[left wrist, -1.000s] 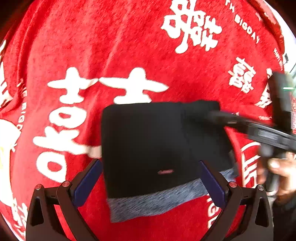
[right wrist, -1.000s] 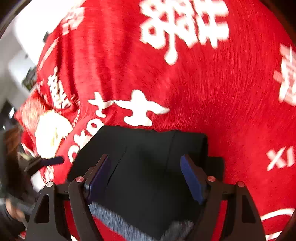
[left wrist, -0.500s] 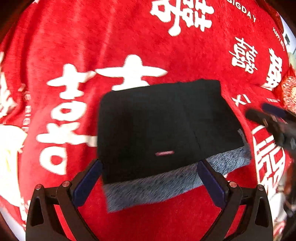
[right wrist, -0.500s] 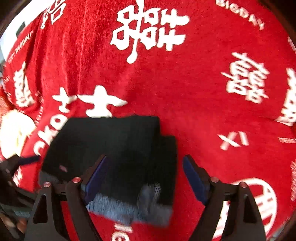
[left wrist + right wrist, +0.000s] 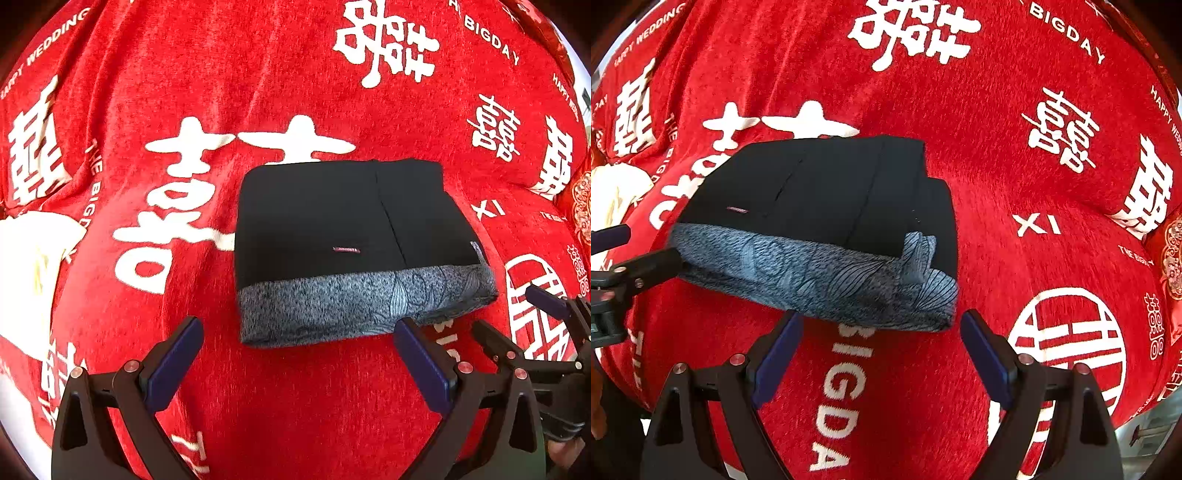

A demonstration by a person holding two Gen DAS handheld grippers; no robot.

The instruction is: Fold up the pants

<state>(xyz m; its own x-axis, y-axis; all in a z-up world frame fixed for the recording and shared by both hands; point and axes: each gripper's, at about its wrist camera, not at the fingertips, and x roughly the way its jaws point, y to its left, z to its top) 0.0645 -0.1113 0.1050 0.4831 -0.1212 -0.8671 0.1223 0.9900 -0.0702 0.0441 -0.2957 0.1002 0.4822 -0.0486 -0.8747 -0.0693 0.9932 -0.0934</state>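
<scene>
At centre frame of the left wrist view, the pants lie folded into a compact rectangular stack on the red blanket. Underside layers of the stack are hidden, so the number of folds cannot be established. A small red label sits on the top black panel; its lettering is too small to read. At the 9 o'clock edge of both views a pale yellowish-white item is cut off by the frame and blown out by glare; its identity cannot be determined.

The pants are black on top, with a grey patterned band running along the near edge, toward 6 o'clock. A straight seam divides the black panel. From the right wrist view the stack sits toward 10 o'clock, and a small grey flap stands up at its near right corner, where a lower black layer protrudes beyond the top one. Edges otherwise appear square.

The left gripper is spread wide with nothing between its fingers, positioned just short of the grey band without touching it. The right gripper is likewise spread wide and empty, close to the stack's near corner but apart from it. Each gripper appears partly in the other's view, cut off at the frame edge: the right at 4 o'clock, the left at 9 o'clock.

The blanket bears white characters and the words "BIGDAY" and "HAPPY WEDDING".
</scene>
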